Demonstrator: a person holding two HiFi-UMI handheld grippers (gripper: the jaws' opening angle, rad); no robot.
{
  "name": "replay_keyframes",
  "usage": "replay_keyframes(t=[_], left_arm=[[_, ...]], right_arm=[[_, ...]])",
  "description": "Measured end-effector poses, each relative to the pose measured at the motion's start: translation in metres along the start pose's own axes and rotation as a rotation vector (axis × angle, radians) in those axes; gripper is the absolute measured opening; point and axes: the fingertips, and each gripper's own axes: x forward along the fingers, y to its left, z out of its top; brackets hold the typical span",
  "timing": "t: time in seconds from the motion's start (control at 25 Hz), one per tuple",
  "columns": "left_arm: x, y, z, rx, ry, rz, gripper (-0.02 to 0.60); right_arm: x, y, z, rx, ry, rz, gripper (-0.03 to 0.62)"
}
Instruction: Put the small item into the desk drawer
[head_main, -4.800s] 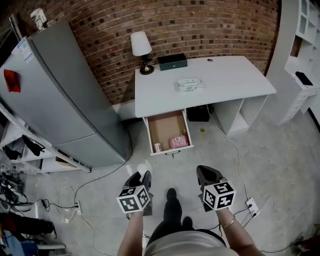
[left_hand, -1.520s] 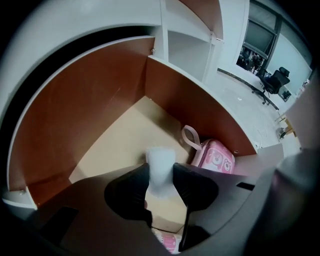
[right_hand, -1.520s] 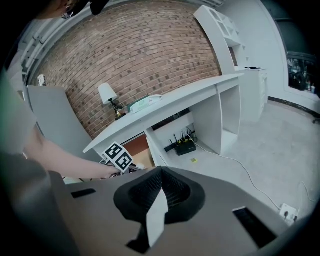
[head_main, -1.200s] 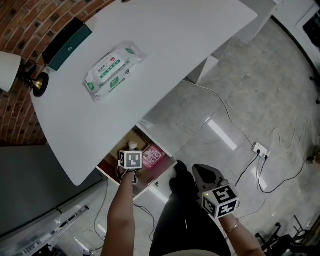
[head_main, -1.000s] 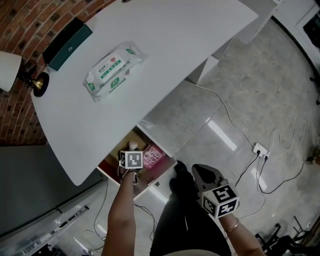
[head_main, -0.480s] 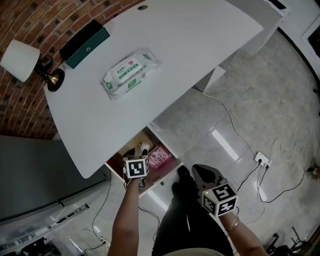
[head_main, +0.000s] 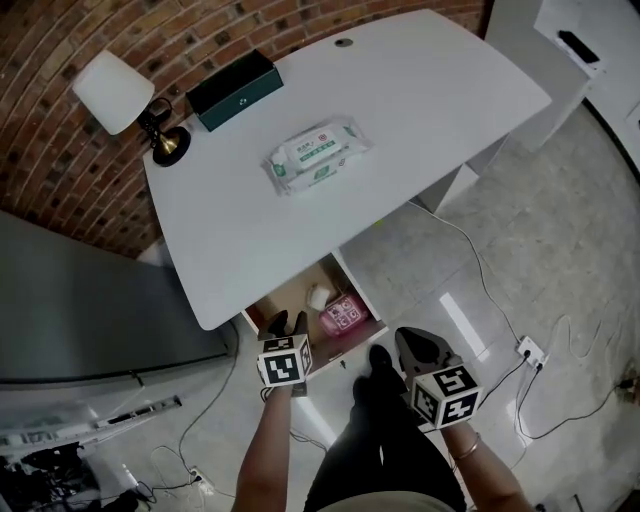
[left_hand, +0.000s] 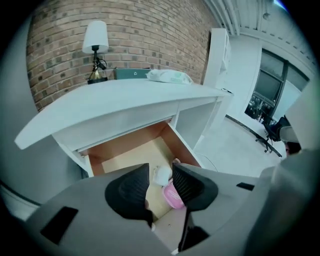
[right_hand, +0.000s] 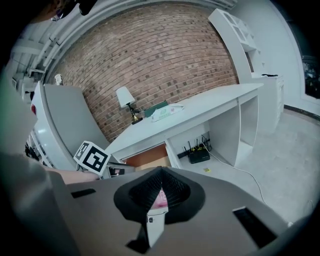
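Hovering above the open desk drawer, my left gripper closes its fingers on nothing. The small white item lies inside, beside a pink pack. My right gripper has its fingers pressed together.

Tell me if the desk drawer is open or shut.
Open: the drawer juts out from under the desk, showing a white item and pink pack inside.

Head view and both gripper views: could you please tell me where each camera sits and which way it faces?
Head view: on the head, looking steeply down at desk, open drawer, left gripper, right gripper, arms.
Left gripper view: on that gripper, facing into the drawer; its empty jaws are closing.
Right gripper view: on that gripper, facing the desk; shut jaws, left arm.
All share desk and lamp.
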Motion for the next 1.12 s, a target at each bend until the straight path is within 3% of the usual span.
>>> replay_keyframes(t=[0.52, 1.12], left_arm=[[-0.13, 0.021, 0.0, -0.086, -0.18, 0.057, 0.074], [-0.242, 0.035, -0.018, -0.201, -0.341, 0.123, 0.031]], right_arm=[[-0.02, 0.065, 0.029, -0.119, -0.048, 0.061, 0.008], [-0.048, 0.129, 0.038, -0.187, -0.067, 0.162, 0.006]])
